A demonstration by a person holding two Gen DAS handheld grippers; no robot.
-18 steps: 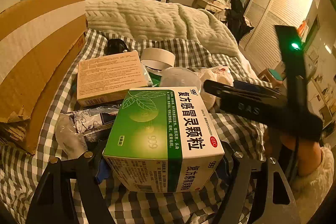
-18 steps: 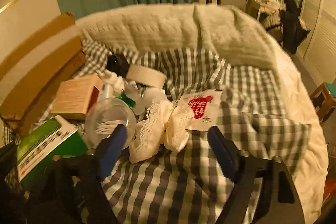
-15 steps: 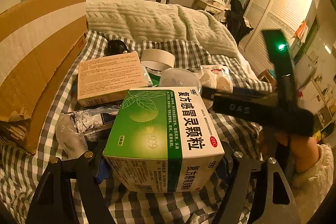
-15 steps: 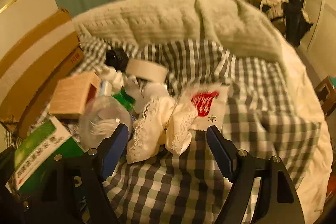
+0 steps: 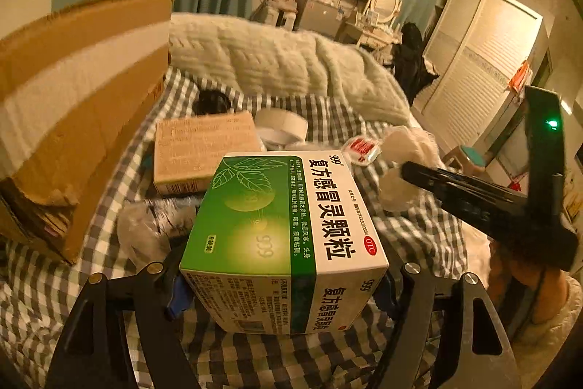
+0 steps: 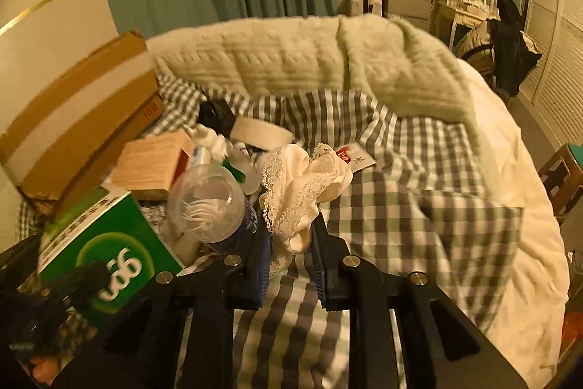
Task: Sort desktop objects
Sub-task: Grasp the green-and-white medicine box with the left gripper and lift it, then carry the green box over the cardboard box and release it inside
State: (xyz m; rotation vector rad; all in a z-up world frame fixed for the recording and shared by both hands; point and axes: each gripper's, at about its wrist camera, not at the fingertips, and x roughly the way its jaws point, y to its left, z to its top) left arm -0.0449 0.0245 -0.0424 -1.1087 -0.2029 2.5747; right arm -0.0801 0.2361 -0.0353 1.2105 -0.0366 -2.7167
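My left gripper (image 5: 280,287) is shut on a green and white medicine box (image 5: 284,236) and holds it above the checked bedsheet (image 5: 419,228). The box also shows in the right wrist view (image 6: 105,250). My right gripper (image 6: 289,261) is shut on a white lace cloth (image 6: 298,185), lifted off the sheet. That gripper shows in the left wrist view as a black arm (image 5: 473,199) with the cloth (image 5: 408,155) at its tip.
A cardboard box (image 5: 73,104) stands at the left. On the sheet lie a tan carton (image 5: 200,152), a tape roll (image 5: 282,128), a clear plastic jar (image 6: 207,203), a red and white packet (image 6: 349,155) and a black object (image 6: 216,113). A knitted blanket (image 6: 328,61) lies behind.
My right gripper has closed on the lace cloth and raised it. My left gripper with the medicine box has lifted and tilted a little.
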